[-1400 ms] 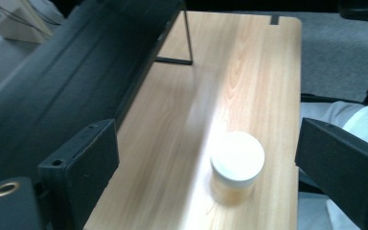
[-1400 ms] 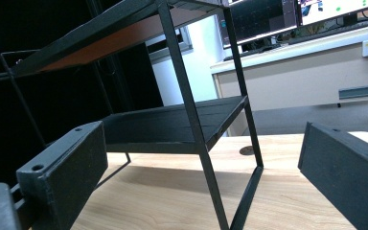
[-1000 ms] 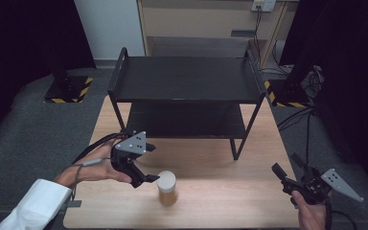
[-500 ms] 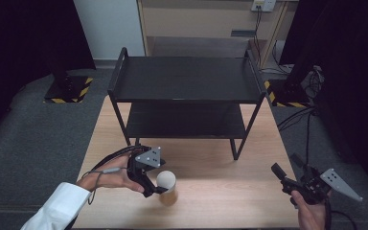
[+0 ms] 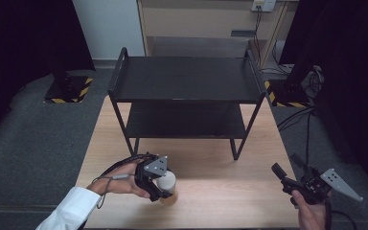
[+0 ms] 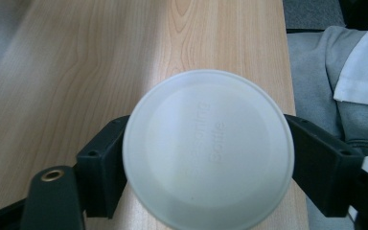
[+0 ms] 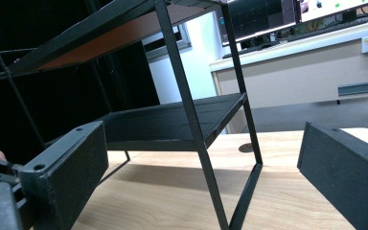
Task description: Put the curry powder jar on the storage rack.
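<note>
White lid [image 6: 208, 148], black shelf [image 5: 187, 79]

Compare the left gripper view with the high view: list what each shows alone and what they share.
Left gripper view alone: raised lettering on the bottle's white lid, and a black jaw at each side of that lid. High view alone: the black two-tier shelf, the right gripper with nothing between its jaws, and the floor. Shared: the bottle, the left gripper and the wooden table.

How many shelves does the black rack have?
2: the top shelf and the lower shelf beneath it, both on the black rack standing at the table's far side.
</note>
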